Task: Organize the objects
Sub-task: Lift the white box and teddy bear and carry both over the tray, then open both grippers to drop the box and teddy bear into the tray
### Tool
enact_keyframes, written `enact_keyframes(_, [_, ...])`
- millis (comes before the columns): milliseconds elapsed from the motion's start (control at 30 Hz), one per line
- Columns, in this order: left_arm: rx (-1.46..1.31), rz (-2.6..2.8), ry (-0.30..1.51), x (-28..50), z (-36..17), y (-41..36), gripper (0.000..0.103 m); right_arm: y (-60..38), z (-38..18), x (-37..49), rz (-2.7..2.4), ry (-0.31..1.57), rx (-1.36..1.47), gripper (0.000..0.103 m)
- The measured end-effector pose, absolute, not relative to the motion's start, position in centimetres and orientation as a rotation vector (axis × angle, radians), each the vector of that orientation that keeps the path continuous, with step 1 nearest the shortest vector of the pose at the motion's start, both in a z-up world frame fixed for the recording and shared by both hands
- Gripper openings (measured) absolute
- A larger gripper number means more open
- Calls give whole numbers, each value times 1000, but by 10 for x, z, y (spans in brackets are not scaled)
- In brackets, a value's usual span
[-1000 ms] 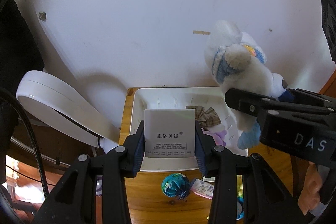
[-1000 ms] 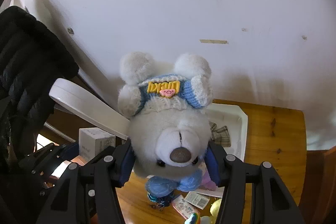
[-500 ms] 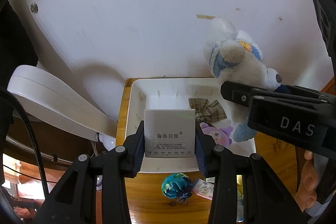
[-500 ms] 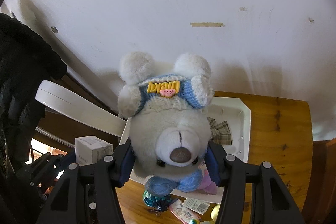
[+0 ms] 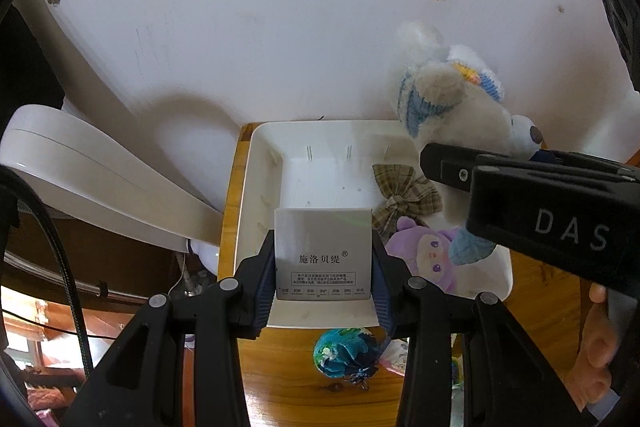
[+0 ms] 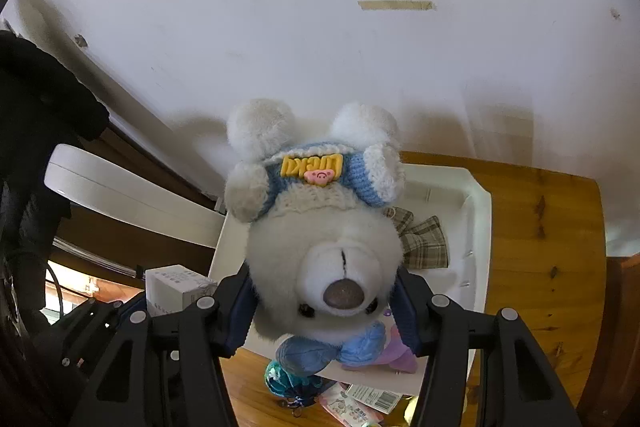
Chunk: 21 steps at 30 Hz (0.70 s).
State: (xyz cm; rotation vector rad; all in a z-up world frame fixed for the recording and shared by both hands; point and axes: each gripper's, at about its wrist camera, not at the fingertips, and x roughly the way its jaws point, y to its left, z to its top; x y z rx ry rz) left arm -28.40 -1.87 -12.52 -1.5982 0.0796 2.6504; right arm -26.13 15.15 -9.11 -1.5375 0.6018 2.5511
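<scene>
My left gripper [image 5: 323, 267] is shut on a white box with Chinese print [image 5: 322, 253] and holds it over the near edge of a white plastic bin [image 5: 256, 195]. My right gripper [image 6: 325, 303] is shut on a white plush bear with a blue knit hat [image 6: 320, 227], held above the bin [image 6: 476, 227]. The bear [image 5: 452, 103] and the right gripper body [image 5: 540, 211] show at the right of the left wrist view. The box [image 6: 176, 285] shows at the lower left of the right wrist view. Inside the bin lie a plaid bow [image 5: 404, 195] and a purple doll [image 5: 428, 255].
The bin stands on a wooden table [image 6: 544, 227] against a white wall. A blue-green ball [image 5: 344, 351] and small printed packets [image 6: 360, 399] lie on the table before the bin. A white curved lid-like object [image 5: 92, 179] sits left of the bin.
Both grippers have moved forward and lower toward the bin, each keeping its object. The bin and its contents appear larger and nearer in both views.
</scene>
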Motion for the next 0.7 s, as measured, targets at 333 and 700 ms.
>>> enact_keyframes(333, [-1643,2626,96,-292,-139,-19,45,150,-109,-272,2511,586,-1598,60])
enact_keyframes(700, [-1680,2617,118,-300,-153,-19,45,146,-122,-286,2498,583,-1641,65])
